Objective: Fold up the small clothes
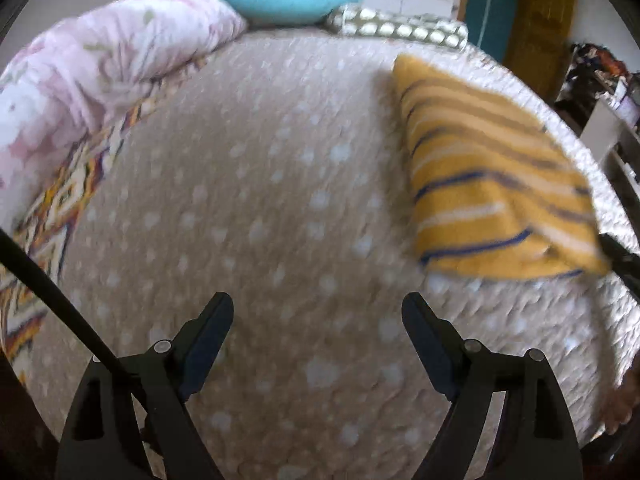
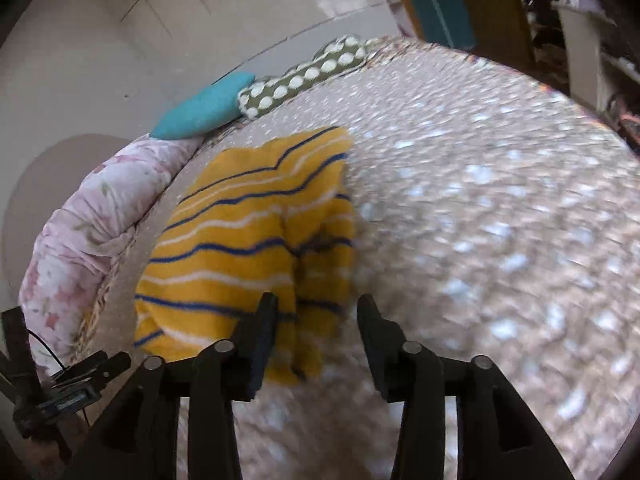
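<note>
A yellow garment with blue and white stripes (image 1: 488,176) lies folded on the beige spotted bedspread (image 1: 260,200), right of centre in the left wrist view. My left gripper (image 1: 318,312) is open and empty, hovering over bare bedspread to the garment's left. In the right wrist view the garment (image 2: 240,248) lies ahead and left. My right gripper (image 2: 316,312) is open, its fingers just above the garment's near right edge, holding nothing. The right gripper's tip shows at the left wrist view's right edge (image 1: 618,254).
A pink floral quilt (image 1: 92,80) is bunched along the bed's left side. A teal pillow (image 1: 284,0) and a green dotted pillow (image 1: 400,28) lie at the head. Shelving and clutter (image 1: 608,92) stand beyond the bed's right edge. The left gripper's body shows in the right wrist view (image 2: 60,392).
</note>
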The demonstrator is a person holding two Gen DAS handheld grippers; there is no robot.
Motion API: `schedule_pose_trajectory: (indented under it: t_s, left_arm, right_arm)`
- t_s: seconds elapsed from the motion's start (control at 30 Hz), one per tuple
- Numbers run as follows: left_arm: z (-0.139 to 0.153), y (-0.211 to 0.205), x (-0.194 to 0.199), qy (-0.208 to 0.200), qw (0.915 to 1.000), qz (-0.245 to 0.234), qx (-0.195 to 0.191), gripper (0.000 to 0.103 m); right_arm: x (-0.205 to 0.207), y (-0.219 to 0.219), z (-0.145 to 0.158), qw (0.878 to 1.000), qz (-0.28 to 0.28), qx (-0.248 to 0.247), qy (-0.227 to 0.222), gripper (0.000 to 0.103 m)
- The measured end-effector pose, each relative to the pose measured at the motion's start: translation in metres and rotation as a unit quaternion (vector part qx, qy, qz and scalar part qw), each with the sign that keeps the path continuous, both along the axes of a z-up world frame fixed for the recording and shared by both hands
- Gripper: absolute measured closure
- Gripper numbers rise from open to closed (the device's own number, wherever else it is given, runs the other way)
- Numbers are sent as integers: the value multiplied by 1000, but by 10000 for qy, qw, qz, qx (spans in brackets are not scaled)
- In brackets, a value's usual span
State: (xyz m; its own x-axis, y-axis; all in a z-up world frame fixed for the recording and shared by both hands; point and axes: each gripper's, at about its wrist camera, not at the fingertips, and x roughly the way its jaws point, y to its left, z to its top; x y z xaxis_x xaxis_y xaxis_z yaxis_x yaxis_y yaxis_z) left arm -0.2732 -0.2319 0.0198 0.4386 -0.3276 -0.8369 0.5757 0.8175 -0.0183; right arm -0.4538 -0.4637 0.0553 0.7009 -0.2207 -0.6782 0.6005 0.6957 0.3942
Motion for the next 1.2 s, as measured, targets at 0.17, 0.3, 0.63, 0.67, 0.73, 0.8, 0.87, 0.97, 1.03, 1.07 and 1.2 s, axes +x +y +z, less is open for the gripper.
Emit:
schedule_pose_trajectory:
  t_s: [0.17,0.3,0.63,0.67,0.73,0.8,0.87,0.97,1.03,1.07,1.2]
  left_arm:
    - [-11,13,-17,-92,10000,20,-3,10]
    - [-14,16,-22,-107,9999,99,-16,5]
    - [-16,11,-25,-57,9998,207,-21,0]
    - [-16,11,-27,-112,9997,224,-42,0]
    - [-15,12,-30,-208,9994,259,-56,0]
    - [-12,12,-33,-257,9992,308,-31,0]
    - [-9,12,-36,-283,9991,317,16,0]
    - [-4,12,-40,-242,9993,282,33,0]
    - [-1,12,-42,-232,9993,297,40,0]
    - [0,12,-44,-216,9993,290,51,0]
    - [8,11,-50,-252,9994,226,100,0]
  right_arm:
    - [-41,17,2,9993,-275,-224,111,55]
    - [-51,28,-5,9993,-303,-100,205,52]
    - [-46,58,-13,9960,-190,-678,541,36]
    - [-45,59,-13,9957,-196,-717,560,36]
    - [-44,62,-13,9947,-200,-796,614,35]
    - [-43,64,-12,9944,-176,-826,639,34]
    - [-43,64,-11,9945,-153,-816,639,34]
    - [-44,63,-11,9952,-171,-749,613,34]
    - [-44,63,-10,9953,-183,-725,609,34]
    - [-44,63,-10,9953,-186,-722,611,34]
    - [-45,64,-8,9956,-185,-697,605,34]
